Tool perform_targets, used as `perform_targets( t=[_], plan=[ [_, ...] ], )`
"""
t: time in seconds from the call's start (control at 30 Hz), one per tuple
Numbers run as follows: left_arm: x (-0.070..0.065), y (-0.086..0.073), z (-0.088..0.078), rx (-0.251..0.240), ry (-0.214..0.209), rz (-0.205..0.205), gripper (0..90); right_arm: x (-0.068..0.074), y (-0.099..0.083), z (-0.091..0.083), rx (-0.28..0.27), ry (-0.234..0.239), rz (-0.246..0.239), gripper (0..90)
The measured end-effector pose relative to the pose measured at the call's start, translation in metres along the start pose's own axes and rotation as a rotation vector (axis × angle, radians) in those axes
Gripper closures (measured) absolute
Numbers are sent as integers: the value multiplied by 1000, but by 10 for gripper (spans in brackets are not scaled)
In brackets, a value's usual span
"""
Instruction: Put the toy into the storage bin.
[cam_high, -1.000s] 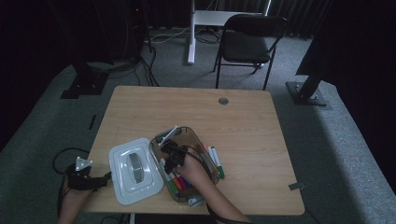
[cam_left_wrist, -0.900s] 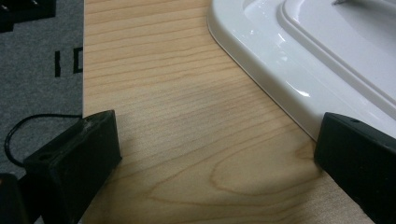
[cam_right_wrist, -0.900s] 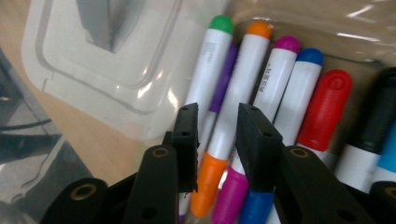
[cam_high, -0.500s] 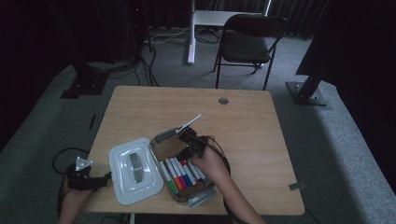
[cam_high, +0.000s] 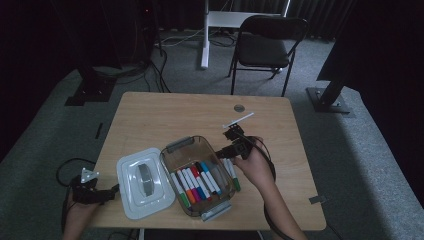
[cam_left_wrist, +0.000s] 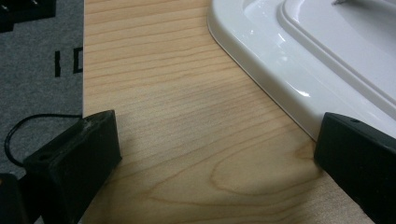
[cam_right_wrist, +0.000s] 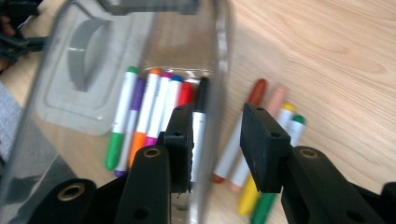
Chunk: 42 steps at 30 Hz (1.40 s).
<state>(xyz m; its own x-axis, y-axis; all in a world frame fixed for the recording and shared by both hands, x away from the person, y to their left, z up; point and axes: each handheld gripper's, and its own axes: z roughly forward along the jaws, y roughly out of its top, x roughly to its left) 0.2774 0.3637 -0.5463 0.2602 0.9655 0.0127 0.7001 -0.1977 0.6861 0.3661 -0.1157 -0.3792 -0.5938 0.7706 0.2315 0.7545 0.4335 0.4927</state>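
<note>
My right claw (cam_right_wrist: 215, 140) hangs empty, jaws narrowly apart, above the clear bin (cam_high: 176, 159). Descending carelessly, I could strike its wall and scatter the loose markers (cam_high: 231, 172) beside it.

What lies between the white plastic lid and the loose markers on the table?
The clear plastic bin holding coloured markers sits between the white lid and the loose markers, as the high view shows.
</note>
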Motion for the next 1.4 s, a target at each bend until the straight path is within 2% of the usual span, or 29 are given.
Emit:
perform_targets(
  t=[0.13,0.27,0.6,0.77,1.03,1.23,1.3,1.4],
  plan=[
    [0,0,0,1,0,-1,8,-18,-9,1,9,-25,34,644],
    [0,0,0,1,0,-1,8,-34,-19,11,35,-45,64,643],
    [0,0,0,0,-1,-1,8,-61,-45,55,123,-44,133,663],
    [0,0,0,0,-1,0,8,-67,-53,74,161,-49,148,678],
    [0,0,0,0,0,-1,8,-70,-57,93,198,-63,158,688],
    [0,0,0,0,-1,-1,8,-72,-60,99,208,-72,171,719],
    [0,0,0,1,0,-1,8,-75,-61,97,207,-98,184,757],
    [0,0,0,1,0,-1,8,-79,-62,95,202,-105,210,764]
  ],
)
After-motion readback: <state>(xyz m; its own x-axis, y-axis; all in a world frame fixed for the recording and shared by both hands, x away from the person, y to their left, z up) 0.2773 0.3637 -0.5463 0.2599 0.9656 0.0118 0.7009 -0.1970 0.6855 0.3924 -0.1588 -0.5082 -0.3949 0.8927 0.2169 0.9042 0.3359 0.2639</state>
